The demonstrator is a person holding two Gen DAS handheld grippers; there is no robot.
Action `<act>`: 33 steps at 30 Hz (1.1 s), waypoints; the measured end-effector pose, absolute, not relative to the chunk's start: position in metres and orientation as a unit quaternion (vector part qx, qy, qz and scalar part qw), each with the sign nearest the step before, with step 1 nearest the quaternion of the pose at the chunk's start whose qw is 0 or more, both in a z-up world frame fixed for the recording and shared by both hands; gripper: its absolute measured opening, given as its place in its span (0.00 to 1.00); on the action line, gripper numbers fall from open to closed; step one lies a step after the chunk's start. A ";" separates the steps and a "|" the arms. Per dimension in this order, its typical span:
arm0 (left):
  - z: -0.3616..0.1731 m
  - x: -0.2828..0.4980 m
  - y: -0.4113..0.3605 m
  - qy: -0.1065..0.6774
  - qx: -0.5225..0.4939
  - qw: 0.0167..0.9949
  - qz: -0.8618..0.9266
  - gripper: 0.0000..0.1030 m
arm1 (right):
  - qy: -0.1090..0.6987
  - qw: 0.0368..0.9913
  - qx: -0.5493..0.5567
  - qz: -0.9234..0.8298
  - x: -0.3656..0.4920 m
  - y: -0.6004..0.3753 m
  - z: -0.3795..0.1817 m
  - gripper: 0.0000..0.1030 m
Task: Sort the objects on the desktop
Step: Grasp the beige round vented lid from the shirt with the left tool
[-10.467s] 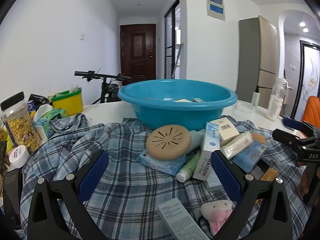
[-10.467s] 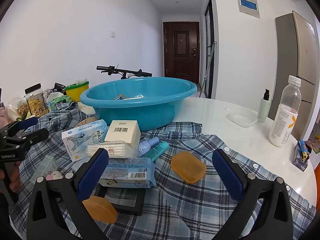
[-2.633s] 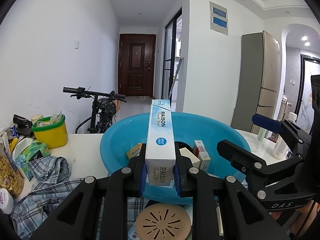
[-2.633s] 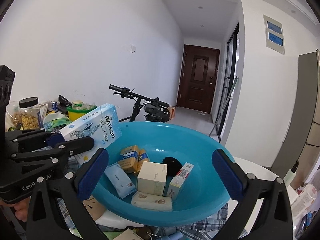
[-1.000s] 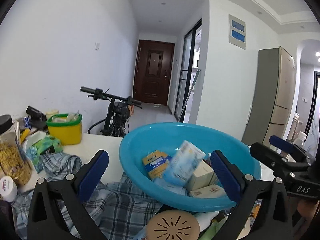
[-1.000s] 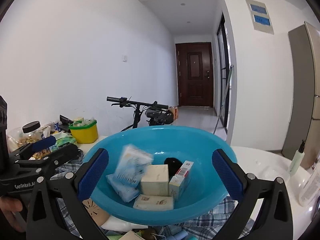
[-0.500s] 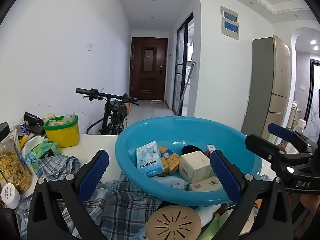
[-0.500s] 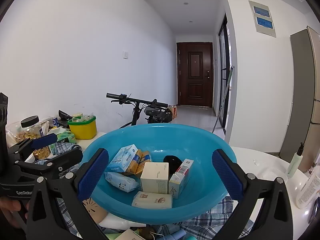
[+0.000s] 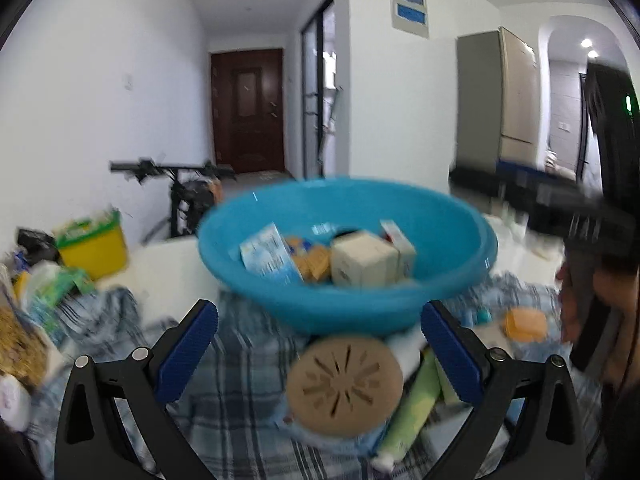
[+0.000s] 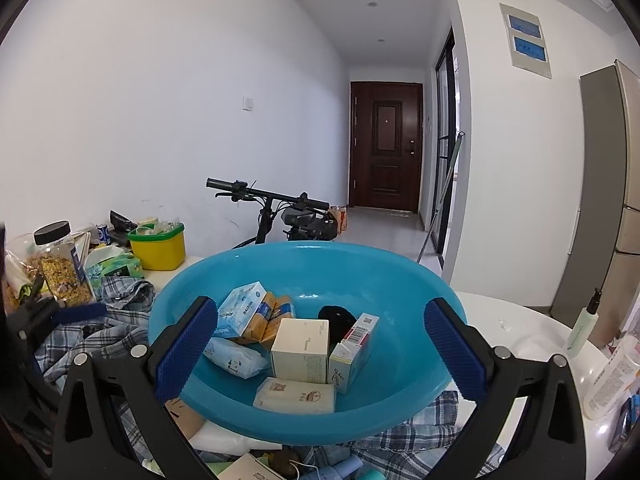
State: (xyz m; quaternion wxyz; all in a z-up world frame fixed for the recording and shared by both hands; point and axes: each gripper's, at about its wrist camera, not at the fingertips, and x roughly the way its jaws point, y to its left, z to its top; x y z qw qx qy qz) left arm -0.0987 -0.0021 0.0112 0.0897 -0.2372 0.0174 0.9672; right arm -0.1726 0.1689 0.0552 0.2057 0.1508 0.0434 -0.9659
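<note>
Blue basin point(image 10: 400, 280): centre of the desk, boxes piled inside.
Left gripper point(image 9: 320, 344): fingers wide and empty; a few seconds ago they held the RAISON box.
RAISON box point(image 10: 240, 312): now leaning against the basin's left wall, so that item is sorted.
Tan disc point(image 9: 344, 384): next in reach on the plaid cloth point(image 9: 240, 400), just beside the rim.
Right gripper point(image 10: 320, 340): fingers wide, empty, hovering over the basin.
Room: tight near the rim, bare desk right.

Left wrist view motion-blurred; right gripper point(image 9: 520, 192) perhaps a dark smear.
</note>
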 end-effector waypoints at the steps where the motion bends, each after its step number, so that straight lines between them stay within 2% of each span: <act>1: 0.002 -0.105 -0.001 0.019 -0.261 0.096 0.960 1.00 | 0.045 0.204 0.152 -0.966 -0.173 0.169 0.055 1.00; 5: -0.027 -0.129 0.003 0.013 -0.337 0.108 0.935 1.00 | 0.052 0.196 0.155 -0.967 -0.176 0.168 0.051 1.00; 15: -0.030 -0.126 0.015 0.039 -0.340 0.113 0.933 1.00 | 0.055 0.198 0.163 -0.965 -0.178 0.166 0.047 1.00; 16: -0.031 -0.128 0.015 0.040 -0.343 0.115 0.932 0.97 | 0.057 0.198 0.163 -0.965 -0.178 0.165 0.046 1.00; 17: -0.032 -0.129 0.015 0.041 -0.345 0.112 0.931 0.86 | 0.059 0.197 0.163 -0.965 -0.177 0.164 0.046 1.00; 18: -0.032 -0.131 0.014 0.038 -0.348 0.112 0.930 0.67 | 0.061 0.197 0.163 -0.965 -0.177 0.164 0.045 1.00; 19: -0.032 -0.130 0.013 0.035 -0.348 0.112 0.930 0.42 | 0.061 0.197 0.165 -0.964 -0.177 0.163 0.044 1.00; 24: -0.029 -0.126 0.014 0.034 -0.337 0.117 0.934 0.39 | 0.069 0.197 0.162 -0.964 -0.175 0.160 0.043 1.00; 26: -0.028 -0.126 0.010 0.025 -0.336 0.114 0.935 0.40 | 0.073 0.196 0.164 -0.964 -0.176 0.158 0.042 1.00; 27: -0.028 -0.127 0.008 0.021 -0.336 0.104 0.936 0.47 | 0.074 0.196 0.165 -0.964 -0.176 0.157 0.041 1.00; 28: -0.029 -0.128 0.006 0.018 -0.338 0.094 0.936 0.67 | 0.076 0.196 0.166 -0.963 -0.176 0.156 0.040 1.00; 29: -0.030 -0.130 0.002 0.010 -0.343 0.084 0.935 0.80 | 0.078 0.196 0.166 -0.963 -0.176 0.155 0.039 1.00; 30: -0.031 -0.132 -0.001 0.003 -0.348 0.079 0.934 0.99 | 0.079 0.195 0.167 -0.963 -0.176 0.155 0.039 1.00; 33: -0.037 -0.139 -0.011 -0.023 -0.368 0.073 0.927 1.00 | 0.081 0.197 0.167 -0.963 -0.175 0.154 0.039 1.00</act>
